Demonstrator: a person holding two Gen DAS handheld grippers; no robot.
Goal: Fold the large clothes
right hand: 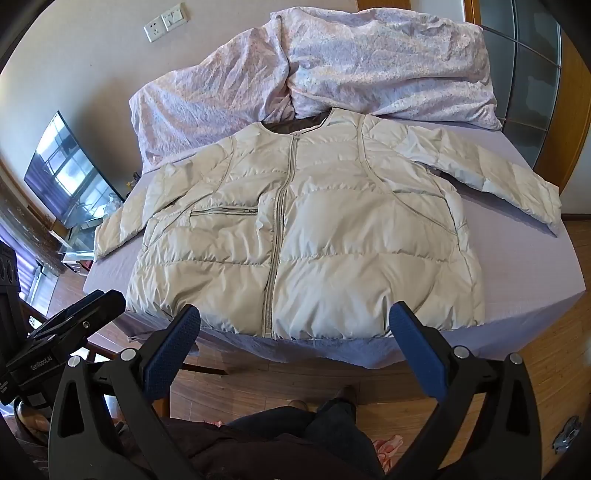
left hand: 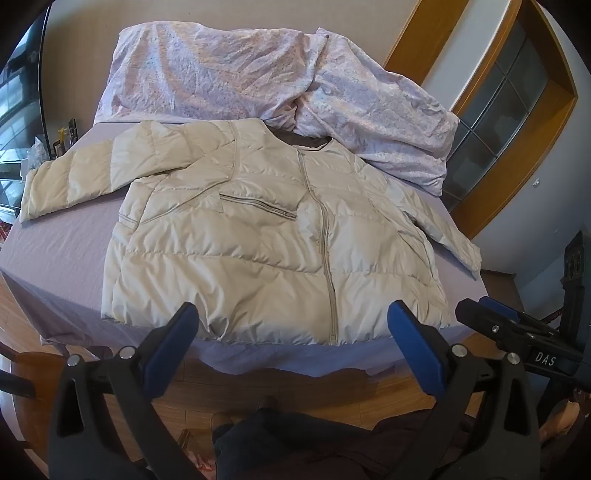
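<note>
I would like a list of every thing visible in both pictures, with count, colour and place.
Puffy cream zip-up jacket: one, cream, flat on the bed, sleeves spread.
Lilac bed sheet: one, lilac, under the jacket.
Crumpled floral duvet: one, pale pink-lilac, behind the jacket's collar.
Flat television screen: one, dark, left of the bed.
White wall socket: one plate, on the beige wall.
Left gripper: black with blue jaws, open, before the hem.
Right gripper: same colours, open.

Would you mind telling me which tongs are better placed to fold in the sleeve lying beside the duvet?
Right, probably. That sleeve sits on the right side of the puffer jacket; the right tongs hover open there, the left tongs farther off.
</note>
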